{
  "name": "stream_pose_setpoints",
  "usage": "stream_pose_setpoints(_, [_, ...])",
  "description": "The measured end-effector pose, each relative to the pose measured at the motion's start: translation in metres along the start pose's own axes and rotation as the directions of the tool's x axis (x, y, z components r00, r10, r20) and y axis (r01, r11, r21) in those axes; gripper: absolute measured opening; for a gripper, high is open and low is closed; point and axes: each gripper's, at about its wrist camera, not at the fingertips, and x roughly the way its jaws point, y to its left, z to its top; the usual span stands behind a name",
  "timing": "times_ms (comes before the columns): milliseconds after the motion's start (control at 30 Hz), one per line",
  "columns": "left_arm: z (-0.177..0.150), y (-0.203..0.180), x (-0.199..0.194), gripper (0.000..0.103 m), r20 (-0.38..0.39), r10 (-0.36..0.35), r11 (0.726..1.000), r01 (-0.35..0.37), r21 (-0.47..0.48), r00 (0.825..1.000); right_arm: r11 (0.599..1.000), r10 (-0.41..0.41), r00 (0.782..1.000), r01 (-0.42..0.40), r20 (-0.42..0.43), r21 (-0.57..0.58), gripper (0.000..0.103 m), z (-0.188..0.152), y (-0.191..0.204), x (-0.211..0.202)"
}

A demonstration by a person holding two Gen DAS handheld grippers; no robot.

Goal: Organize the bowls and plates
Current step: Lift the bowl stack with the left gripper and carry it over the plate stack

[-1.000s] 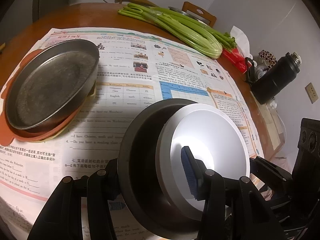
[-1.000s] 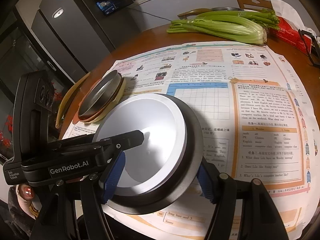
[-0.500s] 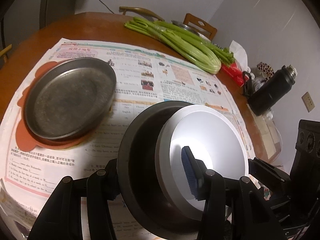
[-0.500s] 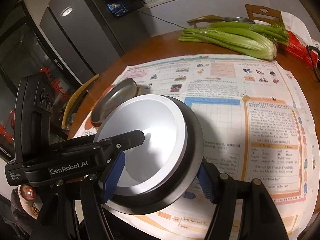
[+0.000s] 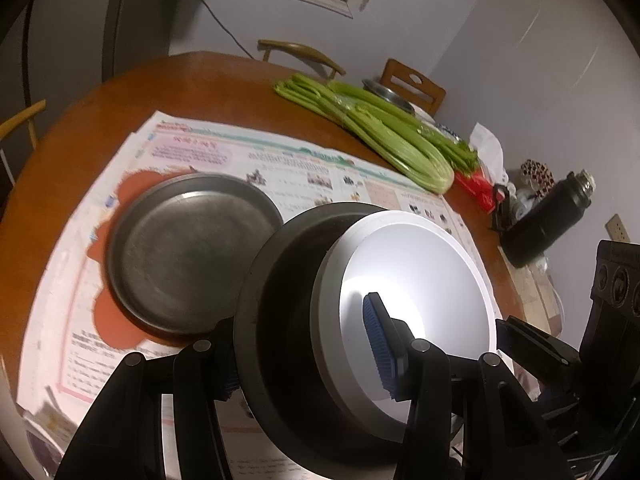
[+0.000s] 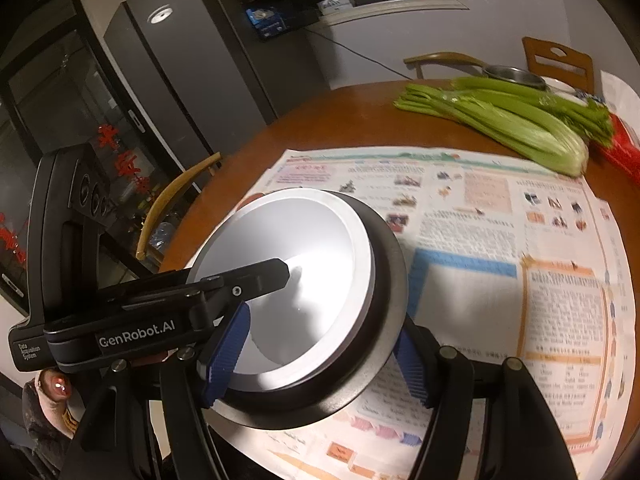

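Note:
A white bowl point(image 5: 416, 276) nested in a dark grey bowl point(image 5: 280, 300) is held up off the table by both grippers. My left gripper point(image 5: 304, 356) is shut on the stack's rim, one blue pad inside the white bowl. My right gripper point(image 6: 316, 352) is shut on the opposite rim of the stack, whose white bowl point(image 6: 288, 248) and dark bowl point(image 6: 384, 280) also show in the right wrist view. A metal plate point(image 5: 188, 256) lies on an orange plate point(image 5: 136, 188) on the newspaper, to the left of the lifted stack.
Newspaper point(image 6: 500, 216) covers the round wooden table point(image 5: 120, 96). Celery point(image 5: 384, 136) lies at the far side beside a metal bowl point(image 6: 512, 74). A black flask point(image 5: 544, 216) and red packet point(image 5: 476, 188) sit at the right edge. Chairs and a fridge point(image 6: 180, 60) stand behind.
Both grippers have lifted the nested bowls higher and carried them left towards the metal plate, which now sits close beside the stack. The grips are unchanged.

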Motion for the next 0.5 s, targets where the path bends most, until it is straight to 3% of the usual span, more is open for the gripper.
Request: stream_pose_setpoints(500, [0.03, 0.04, -0.018, 0.054, 0.061, 0.031, 0.998, -0.028, -0.053, 0.998, 0.996, 0.046, 0.999, -0.047, -0.017, -0.08, 0.07, 0.042, 0.032, 0.033])
